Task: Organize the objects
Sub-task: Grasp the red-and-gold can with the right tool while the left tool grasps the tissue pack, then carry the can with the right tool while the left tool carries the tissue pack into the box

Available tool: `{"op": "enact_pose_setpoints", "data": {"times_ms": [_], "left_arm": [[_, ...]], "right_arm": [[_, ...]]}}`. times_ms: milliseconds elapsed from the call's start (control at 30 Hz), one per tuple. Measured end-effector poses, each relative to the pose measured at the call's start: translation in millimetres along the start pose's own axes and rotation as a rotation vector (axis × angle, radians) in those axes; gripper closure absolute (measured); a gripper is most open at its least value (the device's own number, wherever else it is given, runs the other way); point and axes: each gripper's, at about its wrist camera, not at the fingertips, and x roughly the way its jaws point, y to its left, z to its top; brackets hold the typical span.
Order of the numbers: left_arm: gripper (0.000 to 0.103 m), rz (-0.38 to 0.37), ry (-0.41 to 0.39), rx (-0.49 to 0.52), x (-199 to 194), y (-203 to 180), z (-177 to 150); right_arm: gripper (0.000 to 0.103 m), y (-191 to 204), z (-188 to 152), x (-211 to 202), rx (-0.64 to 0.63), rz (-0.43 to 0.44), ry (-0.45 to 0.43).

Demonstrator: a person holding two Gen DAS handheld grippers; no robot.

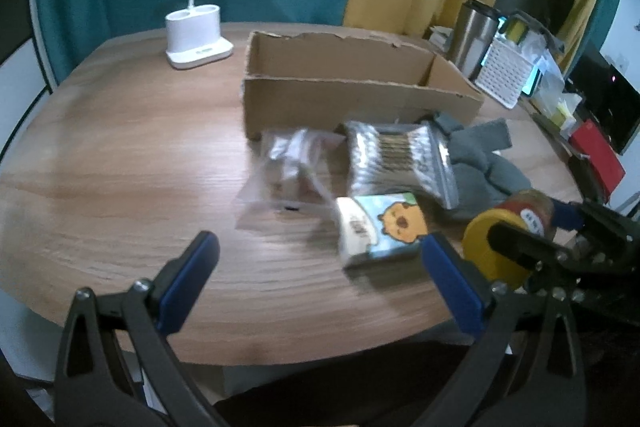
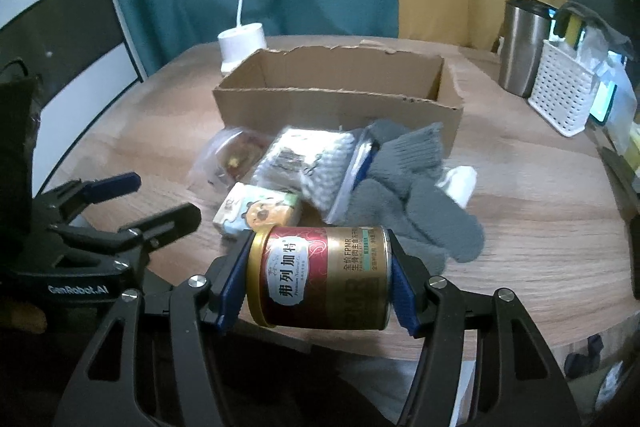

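Note:
My right gripper [image 2: 320, 291] is shut on a red and gold can [image 2: 320, 267], which it holds on its side above the table's near edge, one pad on each end. In the left wrist view the can's yellow lid [image 1: 490, 247] shows at the right, inside that gripper [image 1: 528, 223]. My left gripper [image 1: 320, 247] stands open over bare wood with nothing between its fingers. Ahead lie a cartoon tissue pack [image 1: 380, 227], a bag of cotton swabs [image 1: 396, 159], a clear bag [image 1: 288, 167] and grey gloves [image 2: 420, 195]. Behind them stands an open cardboard box [image 2: 340, 107], which looks empty.
A white lamp base [image 1: 198, 35] stands at the back left of the round wooden table [image 1: 120, 167]. A steel tumbler [image 2: 522, 47] and a white perforated basket [image 2: 564, 95] are at the back right. A red item [image 1: 598, 155] lies by the right edge.

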Motion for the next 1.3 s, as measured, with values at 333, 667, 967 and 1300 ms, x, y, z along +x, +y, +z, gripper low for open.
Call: {"op": "enact_pose_setpoints", "data": {"times_ms": [333,667,967,1300], "left_arm": [[0.001,-0.034,0.057,0.020,27,-28,6],[0.004,-0.014,0.110,0.045,50,-44,7],[0.033,-0.005,0.145,0.058,61,-49,5],[0.035,-0.046,0.098,0.071,41,-50,11]], "right_arm": [[0.039,-28,2,-16,0.033,-0.039,-0.019],[0.039,-54,-2,-13,0.078,-0.047,-0.012],[0.039,-67,-2,-11,0.096,-0.054,-0.009],[0.039,-69,4,-15,0.086,-0.063,-0.028]]}}
